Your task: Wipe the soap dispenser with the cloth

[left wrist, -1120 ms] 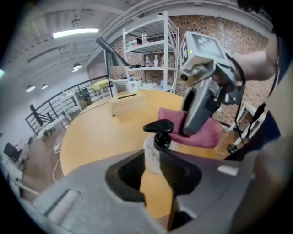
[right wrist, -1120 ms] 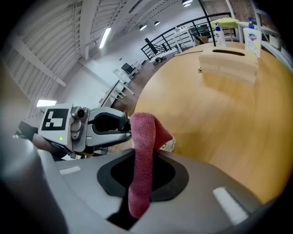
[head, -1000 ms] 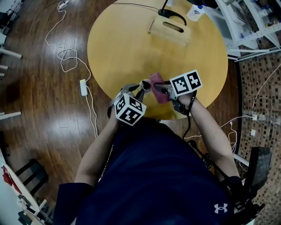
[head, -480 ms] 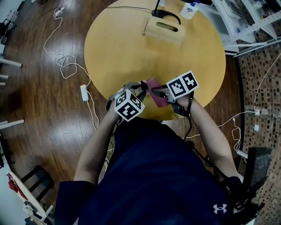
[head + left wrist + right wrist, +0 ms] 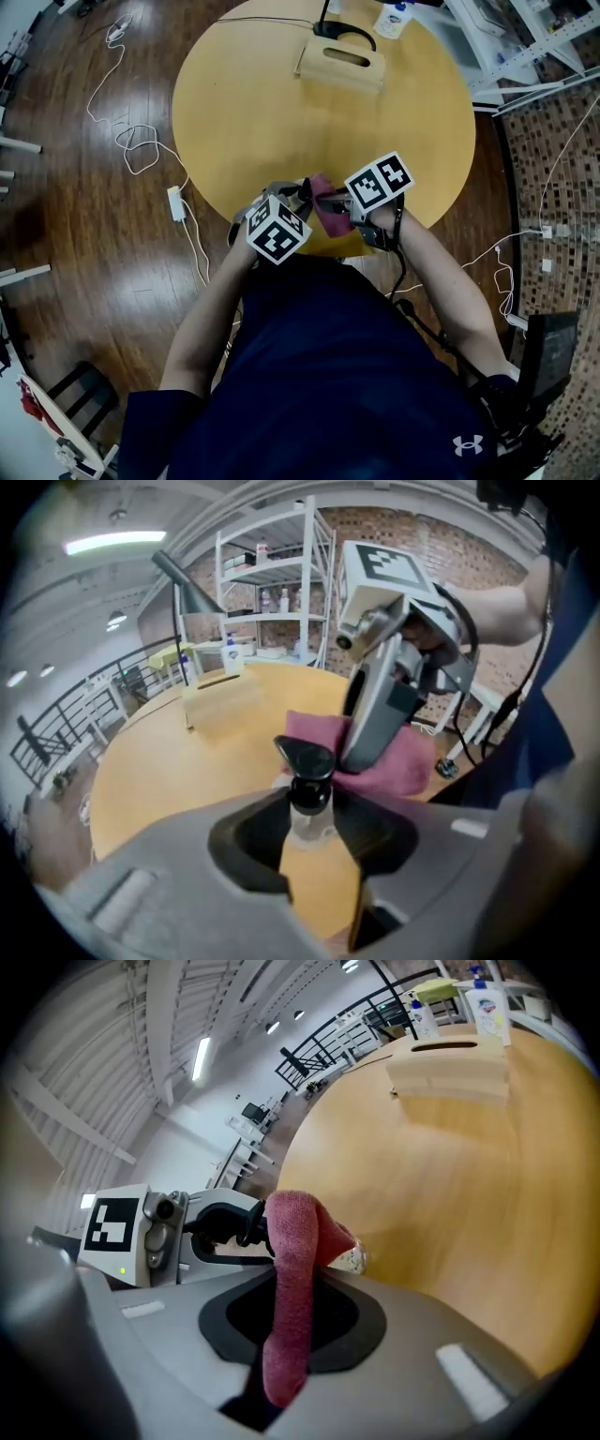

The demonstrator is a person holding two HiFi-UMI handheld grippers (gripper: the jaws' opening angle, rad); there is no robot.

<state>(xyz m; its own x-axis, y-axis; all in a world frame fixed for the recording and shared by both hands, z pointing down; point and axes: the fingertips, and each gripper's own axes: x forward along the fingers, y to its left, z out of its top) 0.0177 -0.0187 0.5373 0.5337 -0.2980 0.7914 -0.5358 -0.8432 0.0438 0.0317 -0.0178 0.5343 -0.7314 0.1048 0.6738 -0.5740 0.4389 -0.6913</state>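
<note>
The dispenser [image 5: 305, 761], likely light and slick, stands near the tabletop [image 5: 272, 103] edge between left tool [image 5: 309, 813] jaws that have just been opening, best regripped at its neck; the right tool [image 5: 295, 1307] clamps the soft cloth [image 5: 291, 1241].

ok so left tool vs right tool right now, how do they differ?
Left tool has the soap dispenser between its jaws; right tool has the pink cloth. Left tool's jaws stand apart and have just been opening; right tool's jaws are shut on the cloth, which drapes onto the dispenser. Shared: both meet at the near edge of the round table, and each carries a marker cube.
</note>
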